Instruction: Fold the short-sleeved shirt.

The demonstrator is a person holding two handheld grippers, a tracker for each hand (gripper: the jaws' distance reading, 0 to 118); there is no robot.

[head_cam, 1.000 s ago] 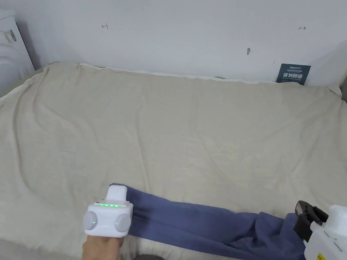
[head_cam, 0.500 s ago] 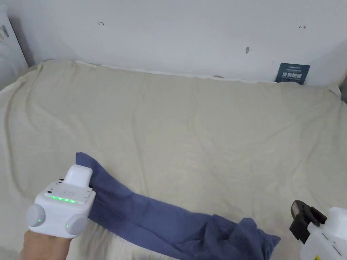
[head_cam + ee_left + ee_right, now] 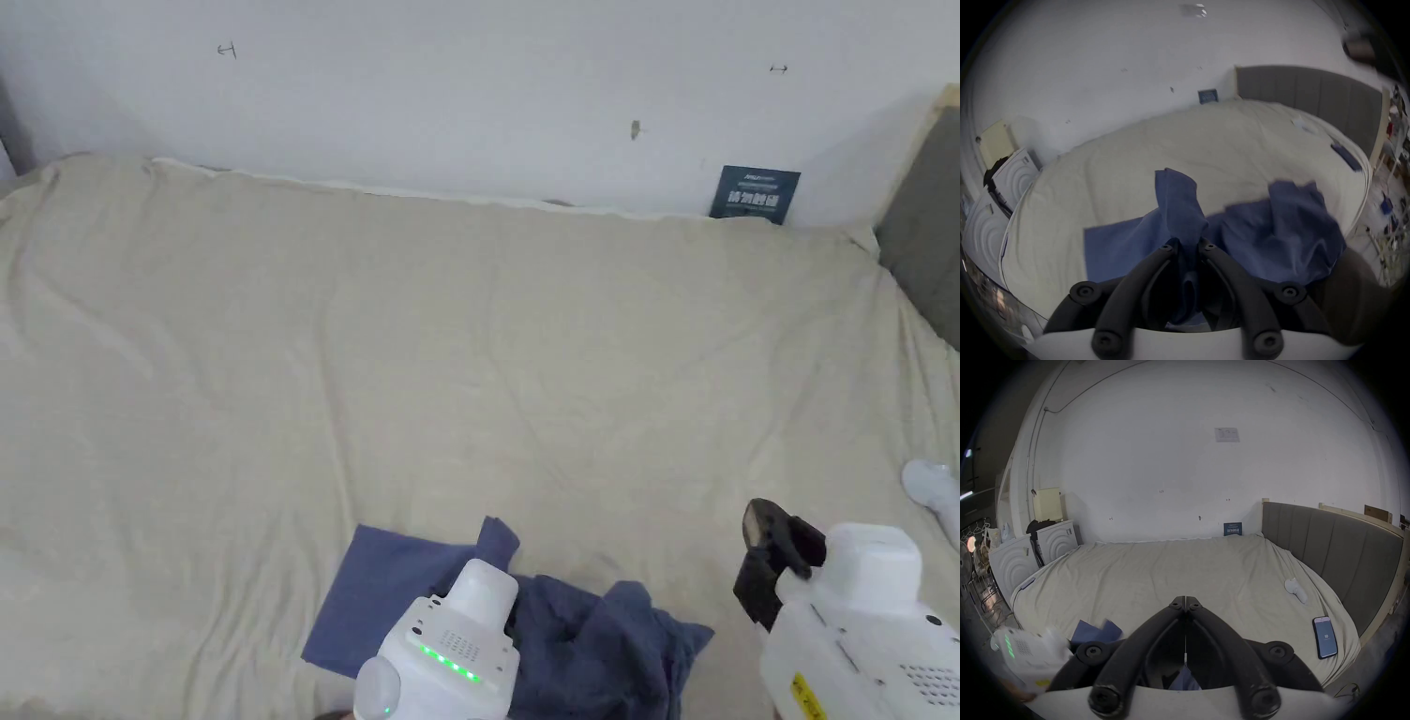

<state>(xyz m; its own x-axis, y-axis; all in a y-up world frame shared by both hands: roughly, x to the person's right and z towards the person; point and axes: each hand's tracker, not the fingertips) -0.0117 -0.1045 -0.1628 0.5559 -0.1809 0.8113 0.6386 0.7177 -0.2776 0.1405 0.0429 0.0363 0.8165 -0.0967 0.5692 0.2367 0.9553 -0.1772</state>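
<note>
A blue short-sleeved shirt [image 3: 375,600] lies bunched on the near edge of a beige bed [image 3: 469,356]. One flat part spreads to the left and a crumpled heap sits to the right. My left gripper [image 3: 487,572] is over its middle, and in the left gripper view it [image 3: 1187,244] is shut on a raised fold of the shirt [image 3: 1176,199]. My right gripper [image 3: 764,534] hovers to the right of the heap. Its jaws [image 3: 1185,600] are pressed together with nothing between them.
A phone [image 3: 1324,640] and a small white object [image 3: 933,487] lie on the bed's right side. A grey padded headboard [image 3: 923,253] bounds the right, a white wall with a dark sign [image 3: 755,194] the back. White cabinets [image 3: 1033,554] stand left of the bed.
My left gripper swung out to the left with the shirt, then carried its end back right over the rest, so the stretched-out shirt is now bunched. The right gripper rose slightly.
</note>
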